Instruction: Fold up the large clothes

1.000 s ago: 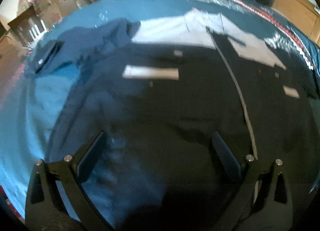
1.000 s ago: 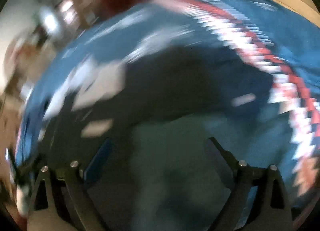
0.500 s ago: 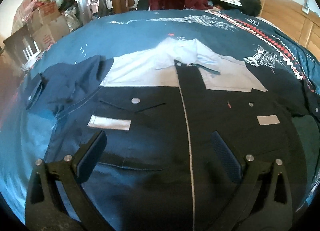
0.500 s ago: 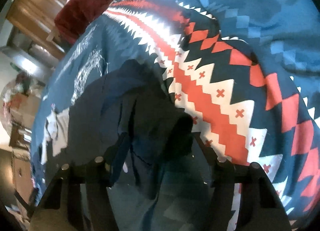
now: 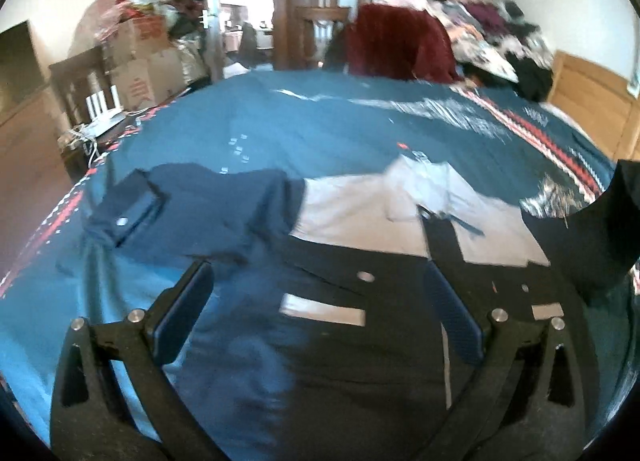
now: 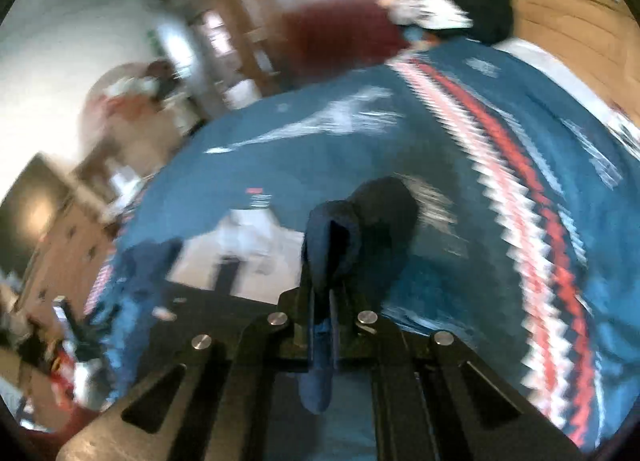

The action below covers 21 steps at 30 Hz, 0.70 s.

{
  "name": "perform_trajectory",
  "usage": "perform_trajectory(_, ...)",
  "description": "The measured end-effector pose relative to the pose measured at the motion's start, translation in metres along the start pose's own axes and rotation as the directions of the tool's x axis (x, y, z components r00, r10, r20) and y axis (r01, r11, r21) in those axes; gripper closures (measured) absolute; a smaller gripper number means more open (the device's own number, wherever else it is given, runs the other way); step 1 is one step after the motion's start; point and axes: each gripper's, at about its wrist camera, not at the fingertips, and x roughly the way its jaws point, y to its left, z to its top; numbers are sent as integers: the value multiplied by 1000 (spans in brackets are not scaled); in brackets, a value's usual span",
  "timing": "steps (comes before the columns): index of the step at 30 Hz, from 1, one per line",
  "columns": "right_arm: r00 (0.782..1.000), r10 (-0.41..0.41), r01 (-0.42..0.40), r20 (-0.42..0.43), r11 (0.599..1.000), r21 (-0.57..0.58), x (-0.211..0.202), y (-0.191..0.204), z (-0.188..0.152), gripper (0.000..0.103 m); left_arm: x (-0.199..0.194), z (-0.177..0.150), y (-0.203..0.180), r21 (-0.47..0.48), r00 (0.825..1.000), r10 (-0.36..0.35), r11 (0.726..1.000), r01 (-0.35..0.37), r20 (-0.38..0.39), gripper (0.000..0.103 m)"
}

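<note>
A bed (image 5: 328,117) fills both views, covered by a blue bedspread with a red and white zigzag band (image 6: 532,221) running along one side. Spread flat on it lies a large dark navy jacket (image 5: 360,361) with a pale grey yoke and collar (image 5: 380,205), grey strips on the chest and round snaps down the front. One sleeve (image 5: 192,201) lies out to the left side, its cuff (image 5: 128,209) turned over with a snap showing. At the right edge of the left wrist view, the other sleeve (image 5: 592,233) rises off the bedspread as a dark hanging flap. Behind the bed stand a wooden door, cardboard boxes (image 5: 140,61), a dark red garment (image 5: 396,45) draped over a chair, and a heap of clothes (image 5: 488,33) against a wooden headboard. The left tool (image 5: 320,321) hovers low over the lower front of the jacket, level and pointing toward the collar, its two fingers spread wide with nothing between them. The right tool (image 6: 320,301) is lifted above the bed and tipped to one side, its fingers closed tightly on a bunched fold of the navy sleeve cuff (image 6: 360,229), which stands up in front of the fingers while a tail of cloth hangs back between them; this view is smeared with blur.
</note>
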Motion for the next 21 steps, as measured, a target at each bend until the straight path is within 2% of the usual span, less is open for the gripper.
perform_trajectory(4,990,106,-114,-96,991,-72,53,87,32,94,-5,-6,34,-58,1000,12,998,-13,-5,0)
perform_trajectory(7,965,171,-199,-197,971,-134,113,157,40,87,-6,-10,59,-102,1000,25,994,-27,-13,0)
perform_trajectory(10,969,136,-173,-206,970,-170,155,196,37,75,-7,-12,78,-121,999,40,992,-43,-20,0)
perform_trajectory(11,972,125,-159,-199,973,-166,166,200,34,68,-5,-13,84,-127,999,37,991,-41,-29,0)
perform_trajectory(12,973,112,-147,-200,975,-168,174,199,29,65,-3,-15,88,-129,999,33,991,-38,-36,0)
perform_trajectory(15,972,28,-75,-235,979,-190,205,180,5,65,4,-18,93,-127,998,5,992,-13,-66,0)
perform_trajectory(16,969,-11,-39,-247,980,-196,216,168,-8,65,8,-18,88,-135,997,-31,991,21,-74,0)
perform_trajectory(18,960,9,-48,-280,990,-132,227,136,-32,63,17,-18,72,-141,988,-123,984,109,-92,0)
perform_trajectory(20,946,23,-65,-324,991,-119,242,122,-68,63,30,-19,54,-139,971,-203,973,185,-126,0)
perform_trajectory(21,942,10,-61,-335,988,-141,248,123,-86,63,42,-21,41,-151,955,-253,961,231,-152,0)
